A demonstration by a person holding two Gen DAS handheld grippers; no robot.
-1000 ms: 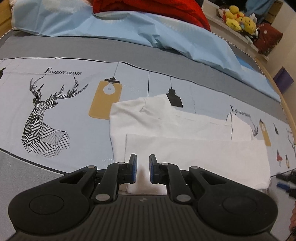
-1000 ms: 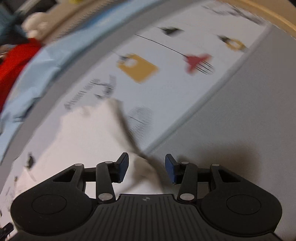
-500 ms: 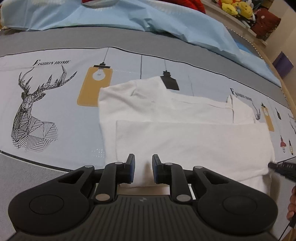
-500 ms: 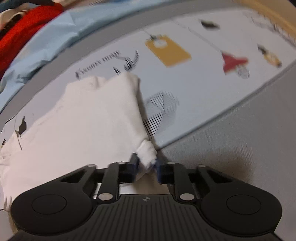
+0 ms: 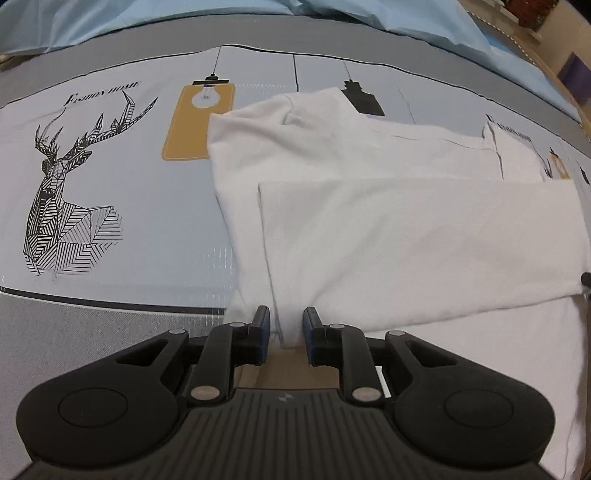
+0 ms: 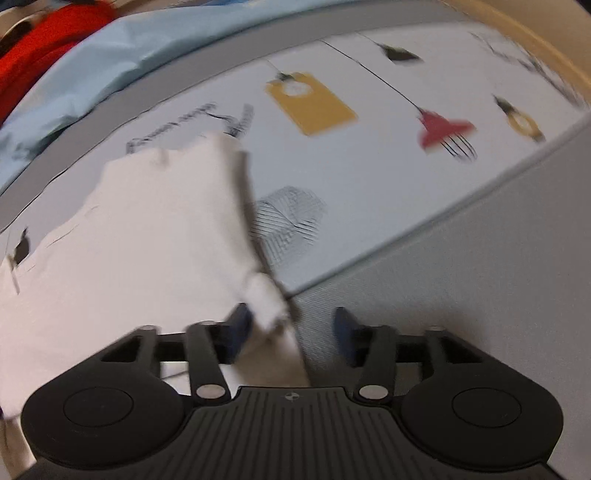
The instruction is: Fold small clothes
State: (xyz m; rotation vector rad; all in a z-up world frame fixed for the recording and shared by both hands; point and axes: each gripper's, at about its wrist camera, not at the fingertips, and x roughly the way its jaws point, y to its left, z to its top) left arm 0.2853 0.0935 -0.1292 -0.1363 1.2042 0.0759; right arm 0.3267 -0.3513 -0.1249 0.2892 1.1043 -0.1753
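Left tongs [image 5: 286, 334] sit low centre, jaws narrowly apart with a corner of the white shirt [image 5: 388, 236] between the pads; whether they pinch it, I cannot tell. Right tongs [image 6: 290, 332] are spread wide, a bunched shirt [image 6: 140, 266] corner lying against the left pad, the right pad well clear. The shirt lies partly folded across the middle of the printed bedsheet [image 5: 110, 184], deer print [image 5: 62, 206] at left, blue blanket [image 5: 147, 18] along the top.

white garment [image 5: 388, 229]: 1 (partly folded) | grippers: 2, left gripper [image 5: 286, 328], right gripper [image 6: 291, 328] | printed bedsheet [image 5: 110, 177]: 1
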